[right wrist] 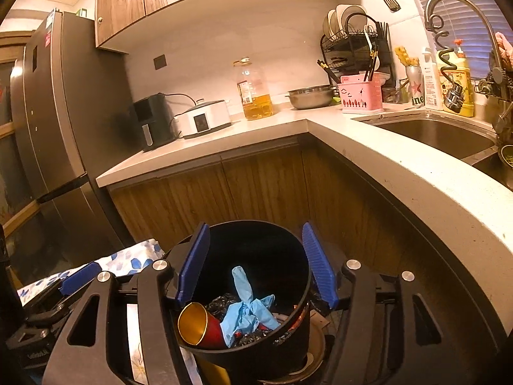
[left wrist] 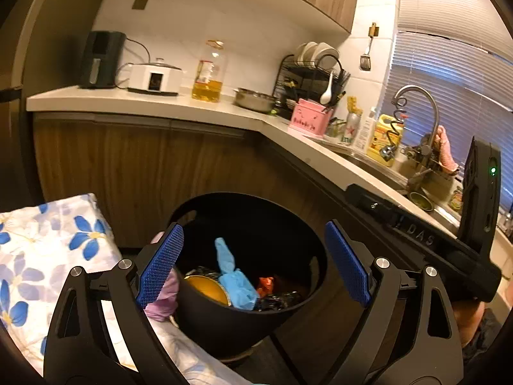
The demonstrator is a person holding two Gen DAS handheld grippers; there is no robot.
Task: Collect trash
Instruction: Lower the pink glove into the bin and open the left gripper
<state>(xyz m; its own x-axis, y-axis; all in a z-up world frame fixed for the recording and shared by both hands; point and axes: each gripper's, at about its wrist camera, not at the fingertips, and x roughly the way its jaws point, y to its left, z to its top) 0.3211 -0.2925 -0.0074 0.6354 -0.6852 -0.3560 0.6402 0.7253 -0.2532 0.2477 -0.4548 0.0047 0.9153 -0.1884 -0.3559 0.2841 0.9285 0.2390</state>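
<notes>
the blue glove [right wrist: 248, 308] and a red cup [right wrist: 205, 325] are seen inside the black bin [right wrist: 288, 337], below the counter corner. both the left gripper [left wrist: 253, 264] and the right gripper [right wrist: 255, 264] are released, nothing grasped. the bin could be knocked over if a finger is lowered onto its rim.

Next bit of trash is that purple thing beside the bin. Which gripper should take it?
Probably left: the purple item sits against the left gripper's open jaws, beside the black bin. The right wrist view doesn't show it.
</notes>
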